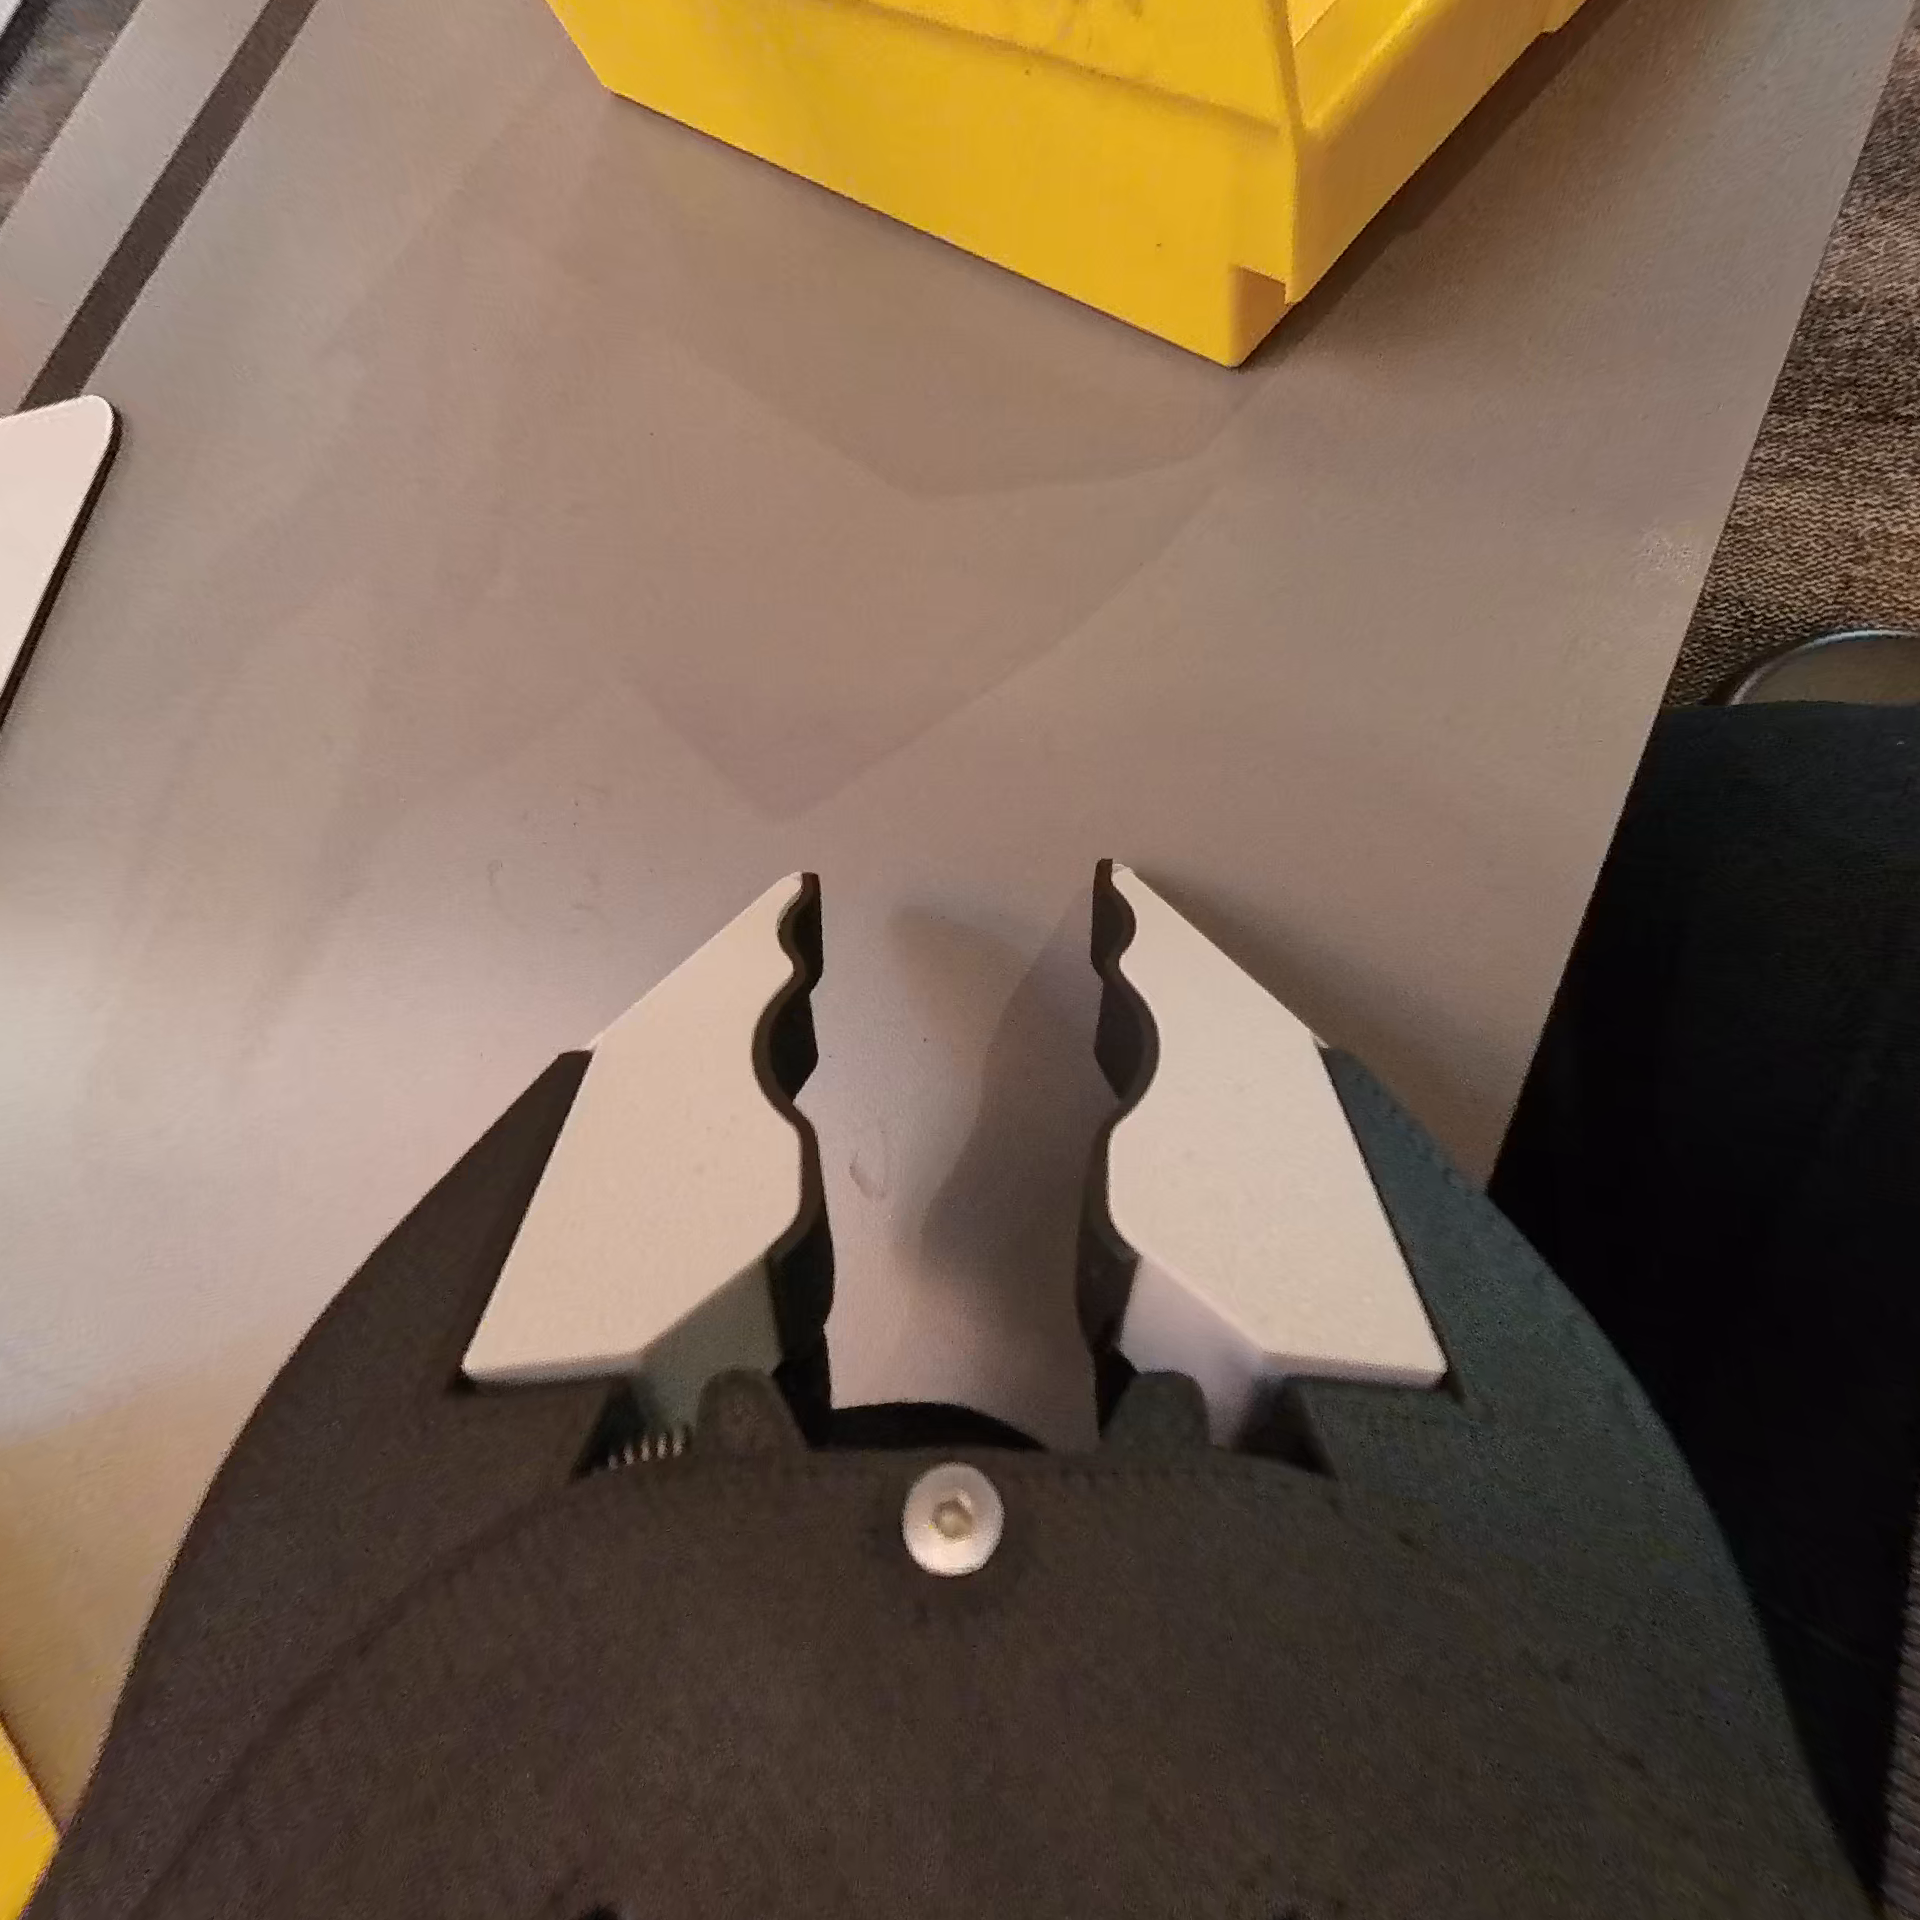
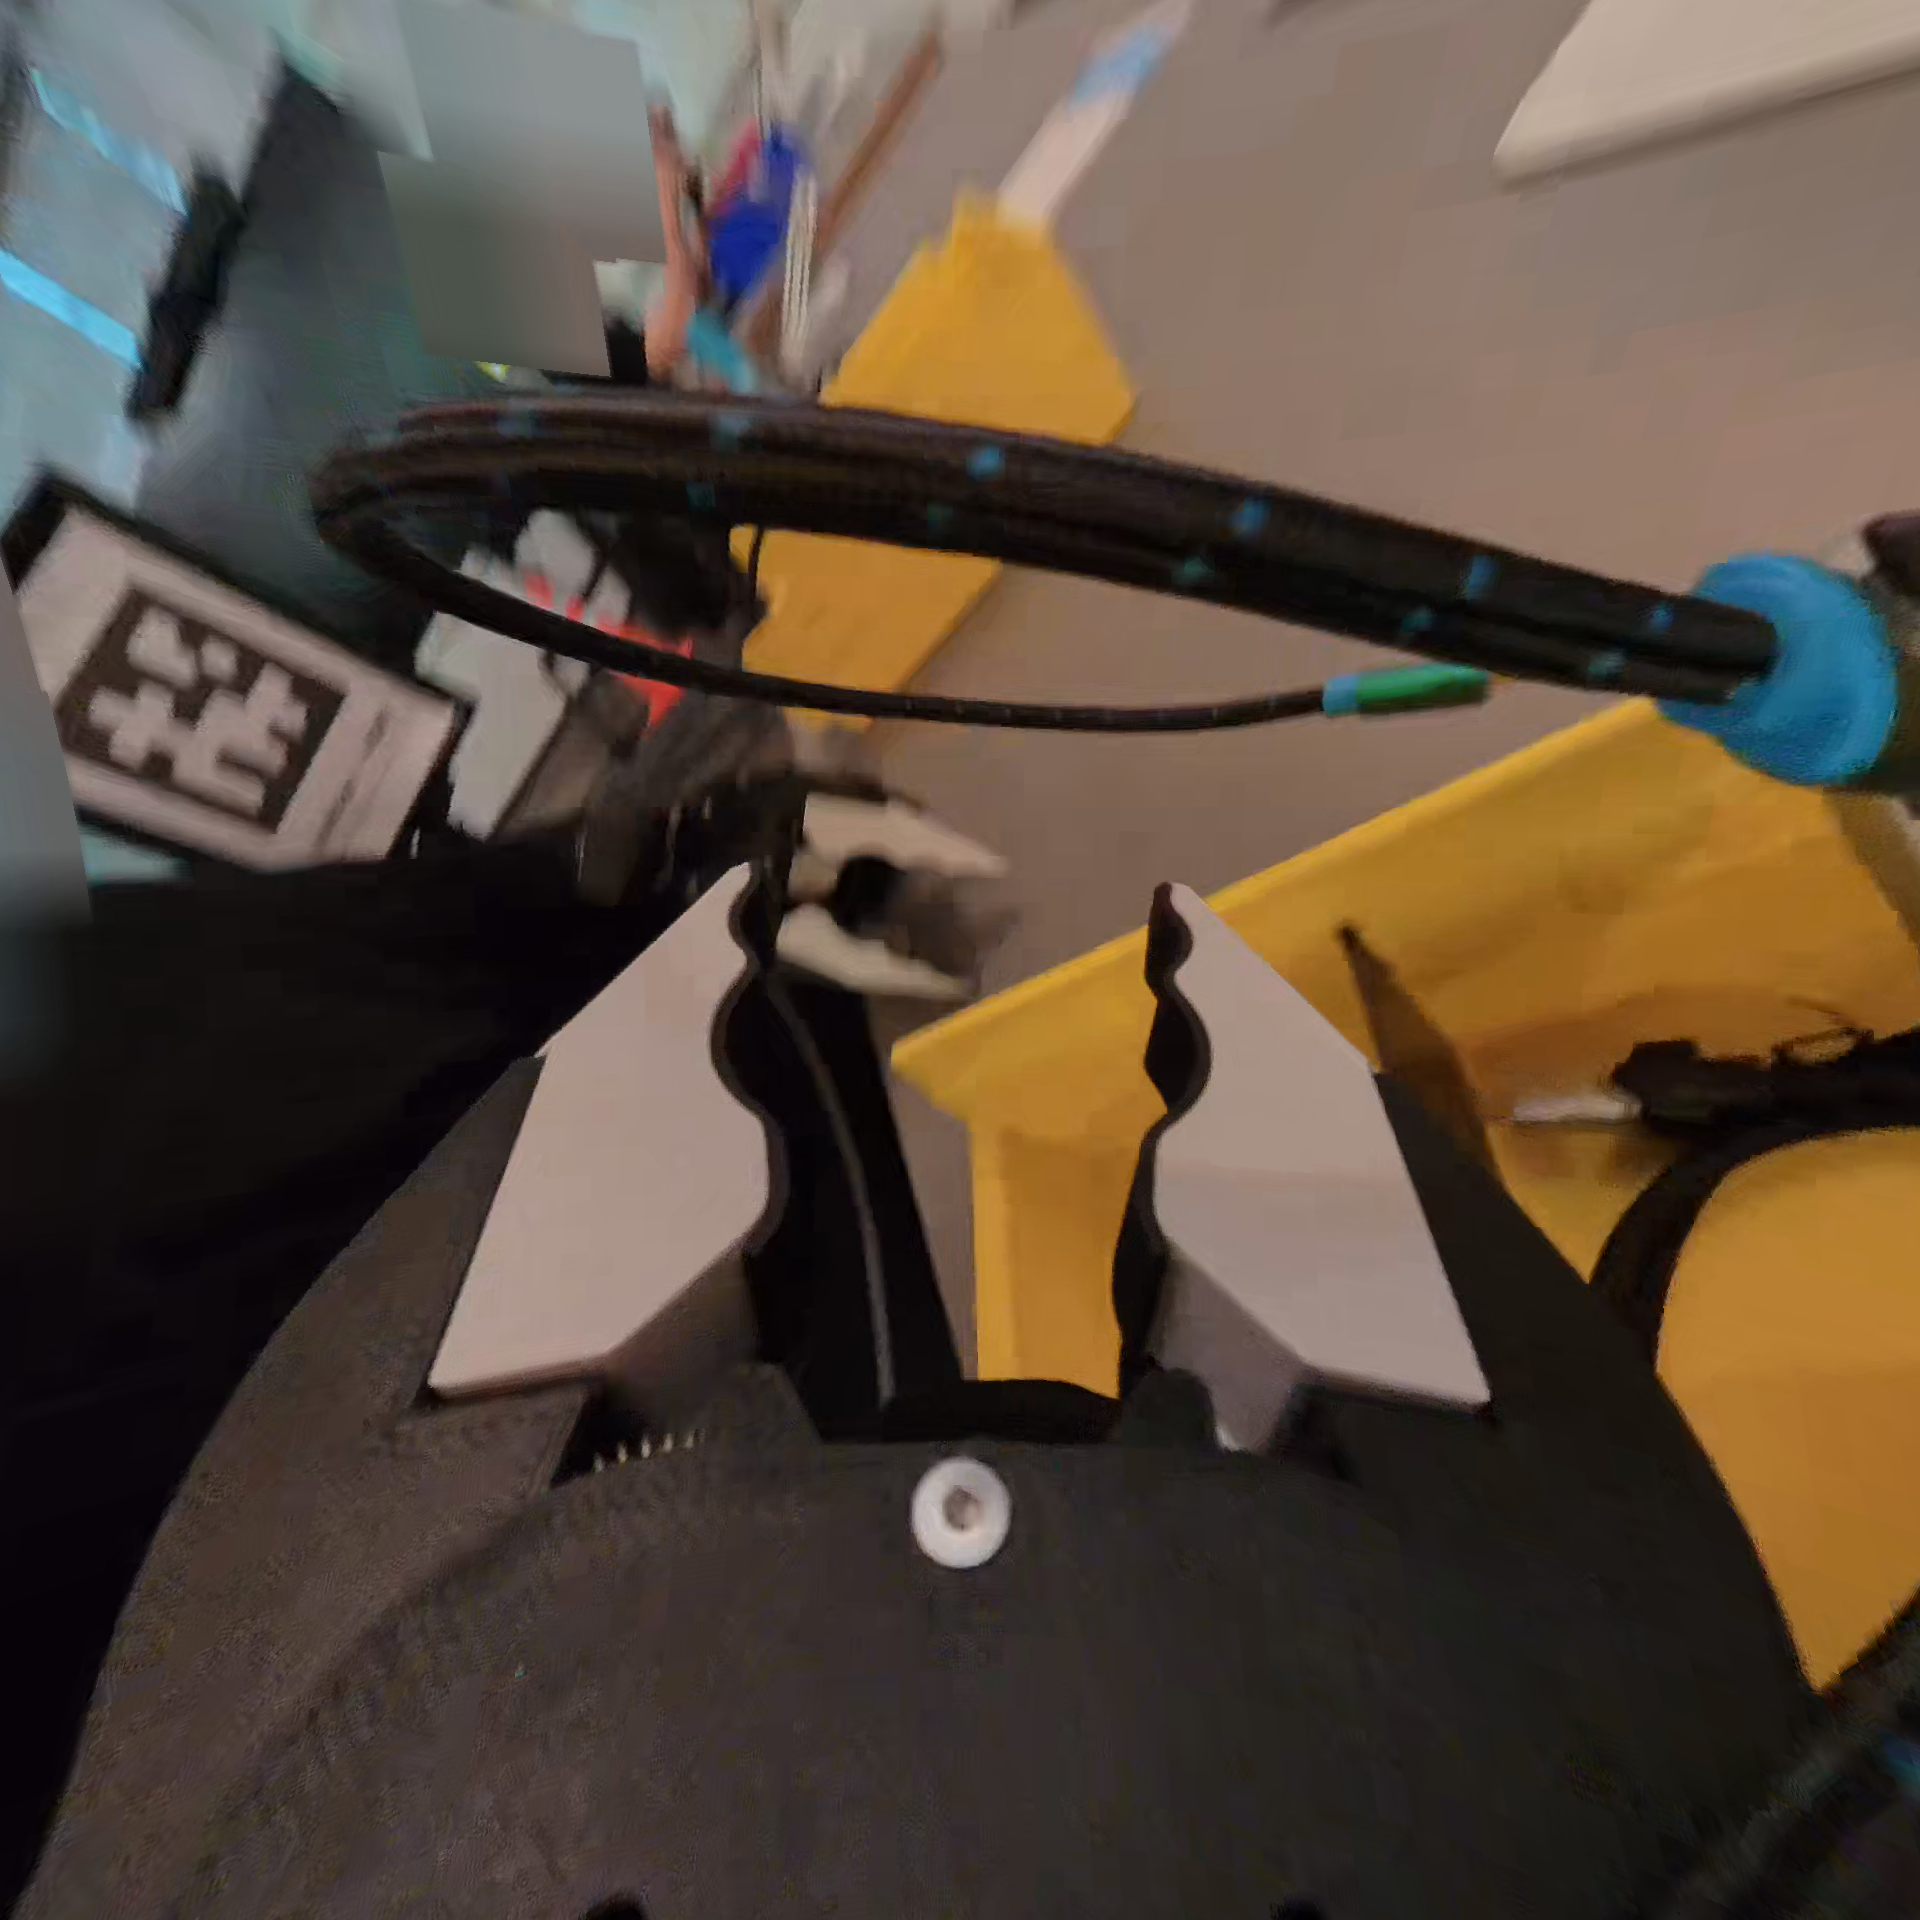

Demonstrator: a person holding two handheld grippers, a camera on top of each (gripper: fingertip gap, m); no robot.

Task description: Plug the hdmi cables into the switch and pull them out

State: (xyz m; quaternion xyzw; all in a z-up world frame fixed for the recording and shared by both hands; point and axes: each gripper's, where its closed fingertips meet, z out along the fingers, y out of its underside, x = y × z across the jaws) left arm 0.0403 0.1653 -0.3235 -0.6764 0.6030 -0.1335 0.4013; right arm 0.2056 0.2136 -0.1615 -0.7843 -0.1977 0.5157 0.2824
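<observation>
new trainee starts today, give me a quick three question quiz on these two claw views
1. True or false: the left claw holds a cable.
2. What colour is the bin ahead of the left claw on the grey table?
3. In the right wrist view, the coiled black cable is: A) between the fingers of the right claw, B) up ahead of it, beyond its tips, C) missing from the view.

Key: 1 false, it is open with only table between its fingers. 2 yellow. 3 B.
</observation>
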